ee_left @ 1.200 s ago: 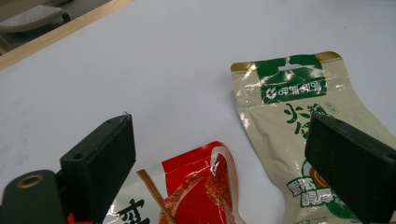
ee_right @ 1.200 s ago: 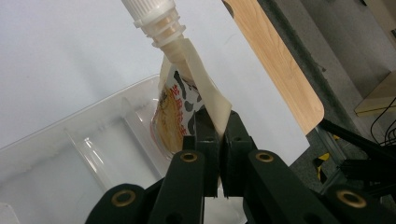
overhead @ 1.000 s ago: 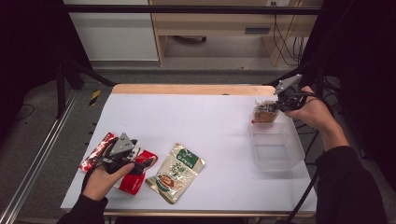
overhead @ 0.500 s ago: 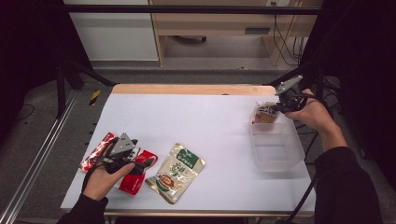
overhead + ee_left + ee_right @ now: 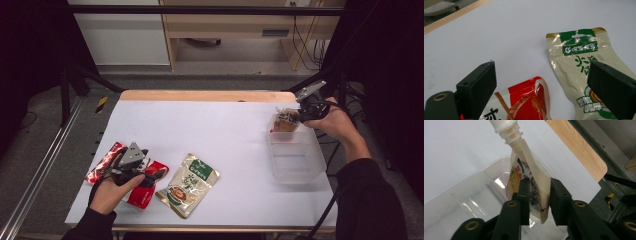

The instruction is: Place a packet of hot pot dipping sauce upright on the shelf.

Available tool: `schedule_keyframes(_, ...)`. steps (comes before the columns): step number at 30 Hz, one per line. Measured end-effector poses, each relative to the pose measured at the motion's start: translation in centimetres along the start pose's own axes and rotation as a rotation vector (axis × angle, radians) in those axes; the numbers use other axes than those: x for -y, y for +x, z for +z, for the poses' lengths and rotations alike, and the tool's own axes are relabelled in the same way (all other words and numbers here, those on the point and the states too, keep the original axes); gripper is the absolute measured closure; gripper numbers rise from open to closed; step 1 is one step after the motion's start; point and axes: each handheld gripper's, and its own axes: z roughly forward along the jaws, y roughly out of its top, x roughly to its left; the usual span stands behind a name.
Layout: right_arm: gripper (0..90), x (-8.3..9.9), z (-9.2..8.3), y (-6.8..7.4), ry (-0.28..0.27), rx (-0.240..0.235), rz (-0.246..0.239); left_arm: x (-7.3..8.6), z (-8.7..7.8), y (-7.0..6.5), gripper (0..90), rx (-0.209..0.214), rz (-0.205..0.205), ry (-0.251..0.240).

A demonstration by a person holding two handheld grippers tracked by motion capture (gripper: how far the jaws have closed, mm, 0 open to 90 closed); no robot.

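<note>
Step in hand looks like release: the right gripper (image 5: 537, 195) has the spouted pouch (image 5: 530, 173) standing at the far end of the clear bin (image 5: 295, 160), spout up and leaning past the far rim, lower part inside the bin. Its fingers have just been opening; in the right gripper view the pouch sits between them, one pad close against the white side fold, the other with a visible gap to the printed face, so I read it as let go or nearly so, not clamped. In the high view the right gripper (image 5: 305, 107) hangs at the bin's far corner, near the right edge of the desk (image 5: 220, 120). The left gripper (image 5: 131, 167) rests over the red packet (image 5: 145, 187) near the front left, fingers spread wide with nothing between them; the left gripper view has the red packet (image 5: 524, 102) just below and the beige-green pouch (image 5: 579, 67) beside it, close together. A second red packet (image 5: 102, 162) lies just left of that hand. Next move, my guess: widen the right fingers fully, back straight off without dragging the fold, since the pouch is upright and may tip over the rim. Then the left side closes on the red packet by an edge; it's flat on the desk, so a low angle is needed.
</note>
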Motion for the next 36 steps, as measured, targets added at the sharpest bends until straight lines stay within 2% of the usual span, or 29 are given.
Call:
schedule_keyframes(5,45.0,-0.2,-0.7,0.4,-0.034,0.047,0.027,0.0,-0.1,0.0,8.6,0.002,-0.006,-0.006)
schedule_keyframes(6,45.0,-0.2,-0.7,0.4,-0.034,0.047,0.027,0.0,-0.1,0.0,8.6,0.002,-0.006,-0.006)
schedule_keyframes(10,34.5,-0.3,-2.0,1.0,-0.057,0.081,0.038,0.1,0.2,-0.2,8.6,0.002,0.003,0.004)
schedule_keyframes(11,29.4,-0.3,-2.7,1.5,-0.077,0.088,0.045,0.2,0.4,-0.4,8.6,0.006,0.008,0.007)
schedule_keyframes(12,29.4,-0.3,-2.7,1.5,-0.077,0.088,0.045,0.2,0.4,-0.4,8.6,0.006,0.008,0.007)
schedule_keyframes(15,22.6,-0.3,-3.7,2.5,-0.102,0.090,0.061,0.3,0.7,-0.7,8.5,0.008,0.017,0.012)
schedule_keyframes(17,18.9,-0.3,-4.4,3.3,-0.121,0.092,0.052,0.4,0.9,-0.9,8.5,0.010,0.020,0.014)
schedule_keyframes(19,17.1,-0.5,-5.6,4.8,-0.157,0.095,0.032,0.5,1.2,-1.2,8.4,0.010,0.035,0.022)
schedule_keyframes(20,17.1,-0.5,-5.6,4.8,-0.157,0.095,0.032,0.5,1.2,-1.2,8.3,0.010,0.035,0.022)
schedule_keyframes(21,16.5,-0.7,-6.4,5.7,-0.185,0.100,0.032,0.7,1.4,-1.3,8.2,0.013,0.048,0.026)
schedule_keyframes(22,16.5,-0.7,-6.4,5.7,-0.185,0.100,0.032,0.7,1.4,-1.3,8.0,0.013,0.048,0.026)
schedule_keyframes(23,16.5,-0.9,-7.2,6.8,-0.211,0.115,0.022,0.7,1.4,-1.3,8.0,0.012,0.050,0.027)
schedule_keyframes(24,16.5,-0.9,-7.2,6.8,-0.211,0.115,0.022,0.8,1.4,-1.3,8.0,0.010,0.050,0.026)
schedule_keyframes(26,16.6,-1.0,-7.9,7.9,-0.232,0.121,0.020,0.8,1.4,-1.2,8.0,0.007,0.047,0.022)
schedule_keyframes(27,17.4,-1.2,-8.4,9.1,-0.261,0.114,0.008,0.9,1.3,-1.2,8.1,0.003,0.043,0.021)
schedule_keyframes(28,17.5,-1.3,-8.5,9.7,-0.263,0.112,0.006,0.9,1.3,-1.2,8.1,0.003,0.043,0.021)
schedule_keyframes(29,17.5,-1.3,-8.5,9.7,-0.263,0.112,0.006,0.9,1.3,-1.2,8.1,0.003,0.042,0.020)
schedule_keyframes(32,18.3,-1.4,-8.6,11.3,-0.271,0.100,-0.006,1.0,1.3,-1.3,8.1,0.008,0.046,0.022)
schedule_keyframes(33,18.3,-1.4,-8.3,12.2,-0.281,0.093,-0.002,1.1,1.3,-1.3,8.1,0.009,0.053,0.026)
schedule_keyframes(34,18.3,-1.4,-8.3,12.2,-0.281,0.093,-0.002,1.1,1.3,-1.4,8.1,0.011,0.054,0.027)
schedule_keyframes(36,18.3,-1.4,-7.8,13.2,-0.275,0.073,-0.010,1.1,1.3,-1.4,8.1,0.012,0.058,0.032)
